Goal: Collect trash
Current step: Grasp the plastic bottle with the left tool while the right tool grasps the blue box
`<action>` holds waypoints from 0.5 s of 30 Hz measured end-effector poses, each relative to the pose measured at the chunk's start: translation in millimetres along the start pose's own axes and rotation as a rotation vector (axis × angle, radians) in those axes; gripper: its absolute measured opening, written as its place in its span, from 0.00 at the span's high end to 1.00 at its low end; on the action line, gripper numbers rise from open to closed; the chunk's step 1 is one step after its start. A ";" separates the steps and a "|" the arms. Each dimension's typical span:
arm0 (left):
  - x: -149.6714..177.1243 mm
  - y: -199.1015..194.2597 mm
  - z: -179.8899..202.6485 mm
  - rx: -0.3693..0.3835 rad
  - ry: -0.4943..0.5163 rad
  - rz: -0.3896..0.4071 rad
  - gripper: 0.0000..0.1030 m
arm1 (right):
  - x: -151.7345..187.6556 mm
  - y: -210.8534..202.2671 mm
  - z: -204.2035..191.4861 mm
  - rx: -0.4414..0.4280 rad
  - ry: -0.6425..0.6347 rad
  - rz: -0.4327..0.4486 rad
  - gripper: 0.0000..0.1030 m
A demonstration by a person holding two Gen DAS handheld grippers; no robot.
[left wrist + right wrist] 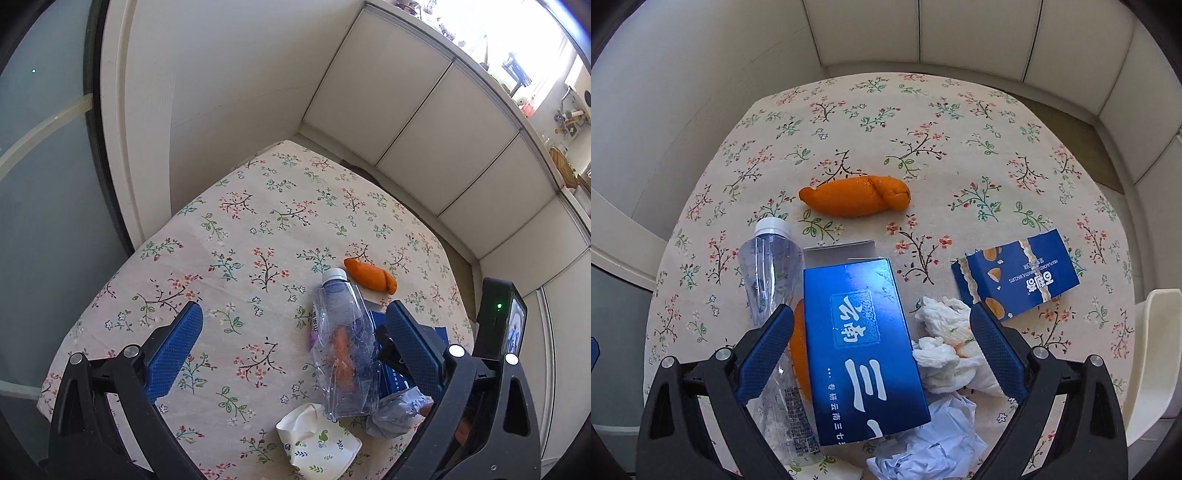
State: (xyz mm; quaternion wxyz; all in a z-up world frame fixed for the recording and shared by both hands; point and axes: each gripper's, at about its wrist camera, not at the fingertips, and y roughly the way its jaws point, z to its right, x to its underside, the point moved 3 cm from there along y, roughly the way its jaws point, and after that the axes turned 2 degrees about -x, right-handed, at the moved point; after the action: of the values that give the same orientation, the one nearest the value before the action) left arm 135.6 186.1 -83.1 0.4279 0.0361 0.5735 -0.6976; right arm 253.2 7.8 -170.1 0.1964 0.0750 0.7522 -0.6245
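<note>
Trash lies on a table with a floral cloth. A clear plastic bottle lies beside a large blue box, with a piece of orange peel between them. Another orange peel lies farther back. A white tissue, pale blue crumpled paper and a torn blue biscuit packet lie to the right. My right gripper is open above the box. My left gripper is open above the cloth, left of the bottle; a crumpled patterned paper cup lies below.
White panelled walls close in the table's far side. A frosted glass door stands at the left. A white chair stands by the table's right edge. The right gripper's black body hangs close at my left gripper's right.
</note>
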 end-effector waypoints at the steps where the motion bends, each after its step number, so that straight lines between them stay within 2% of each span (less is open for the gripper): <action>1: -0.4 -0.3 -1.3 -0.001 -0.001 0.002 0.08 | -0.6 -2.2 2.5 -0.010 0.022 0.005 0.10; 4: -1.4 -1.0 -3.9 -0.002 -0.002 0.003 0.08 | -5.5 -7.1 11.7 -0.009 0.069 0.024 0.10; 6: -1.2 0.5 -4.7 -0.001 -0.001 -0.003 0.08 | -7.9 -7.5 15.5 0.030 0.055 0.025 0.10; 9: -1.2 1.6 -5.7 -0.002 -0.001 -0.008 0.08 | -4.5 2.7 11.3 0.071 0.007 -0.019 0.13; 13: -1.8 1.2 -6.5 0.003 0.001 -0.005 0.08 | -0.6 5.4 -2.7 0.037 -0.042 -0.032 0.16; 15: -1.2 2.7 -6.1 0.003 0.004 -0.012 0.08 | 4.6 10.8 -12.0 0.015 -0.080 -0.066 0.16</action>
State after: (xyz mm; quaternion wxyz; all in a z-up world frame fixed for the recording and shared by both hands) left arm 135.4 191.8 -86.7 0.4227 0.0347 0.5735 -0.7009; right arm 250.4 21.1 -179.9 0.2049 0.0266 0.7410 -0.6389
